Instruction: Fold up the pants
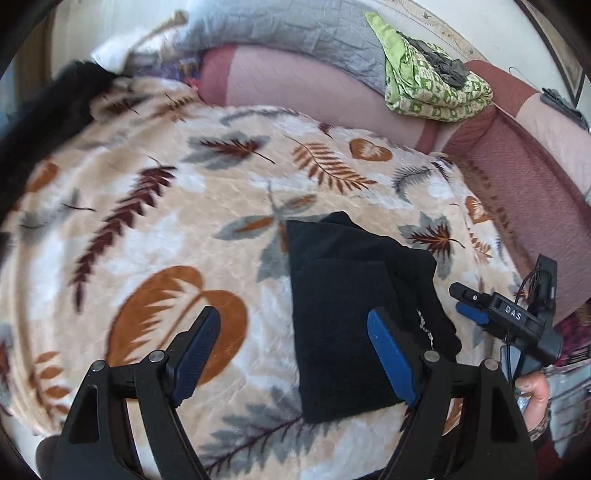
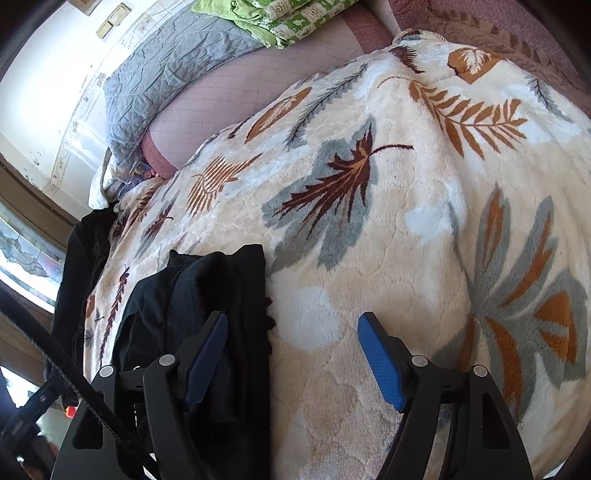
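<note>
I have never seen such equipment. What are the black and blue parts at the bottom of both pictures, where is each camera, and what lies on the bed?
No robot here: a person carries a hand-held gripper in each hand. Each picture comes from a camera on one gripper, looking along its blue-padded fingers. The left gripper and the right gripper are both open and hold nothing. On the leaf-patterned blanket lie folded black pants. In the left view, the right gripper appears beside the pants. Behind lie a grey pillow and a green folded cloth.

Both wrist views look down, close, sharing the leaf-print blanket [image 1: 147,229] and black pants [image 2: 207,295].
</note>
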Motion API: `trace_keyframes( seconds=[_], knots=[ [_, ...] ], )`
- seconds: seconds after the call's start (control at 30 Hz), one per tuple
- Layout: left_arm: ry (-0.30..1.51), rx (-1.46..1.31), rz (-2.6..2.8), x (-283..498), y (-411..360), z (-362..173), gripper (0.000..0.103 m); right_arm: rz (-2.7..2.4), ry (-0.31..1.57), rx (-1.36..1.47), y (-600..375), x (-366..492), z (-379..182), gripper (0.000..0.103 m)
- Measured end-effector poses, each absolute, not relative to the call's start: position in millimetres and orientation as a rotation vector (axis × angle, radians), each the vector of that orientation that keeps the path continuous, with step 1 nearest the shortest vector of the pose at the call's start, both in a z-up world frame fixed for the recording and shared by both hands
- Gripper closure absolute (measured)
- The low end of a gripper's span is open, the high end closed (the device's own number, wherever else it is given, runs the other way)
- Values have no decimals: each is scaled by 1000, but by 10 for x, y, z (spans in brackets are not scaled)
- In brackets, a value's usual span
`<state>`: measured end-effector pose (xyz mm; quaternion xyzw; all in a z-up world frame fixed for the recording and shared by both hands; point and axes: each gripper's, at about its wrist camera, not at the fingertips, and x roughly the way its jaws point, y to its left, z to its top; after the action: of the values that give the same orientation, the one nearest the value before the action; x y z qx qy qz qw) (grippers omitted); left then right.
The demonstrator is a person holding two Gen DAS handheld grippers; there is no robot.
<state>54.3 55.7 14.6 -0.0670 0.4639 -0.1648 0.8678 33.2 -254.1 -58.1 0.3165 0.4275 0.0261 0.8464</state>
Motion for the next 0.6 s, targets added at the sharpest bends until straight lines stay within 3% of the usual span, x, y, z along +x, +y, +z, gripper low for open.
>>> trace_keyframes(
  seconds=[0.3, 0.53, 0.57, 0.6],
  knots=[
    [1116, -346, -530, 1300, 483, -521, 22, 176, 881, 832, -2642, 410, -677, 22],
    [1109, -400, -631, 1504, 339, -648, 21, 306, 919, 726, -2200, 748, -661, 23],
    [1106, -383, -646, 1492, 295, -637, 28, 320, 930, 690, -2108, 803, -641, 26],
    [1113, -383, -675, 1478, 248, -631, 53, 330, 944, 643, -2003, 861, -612, 32]
  ],
)
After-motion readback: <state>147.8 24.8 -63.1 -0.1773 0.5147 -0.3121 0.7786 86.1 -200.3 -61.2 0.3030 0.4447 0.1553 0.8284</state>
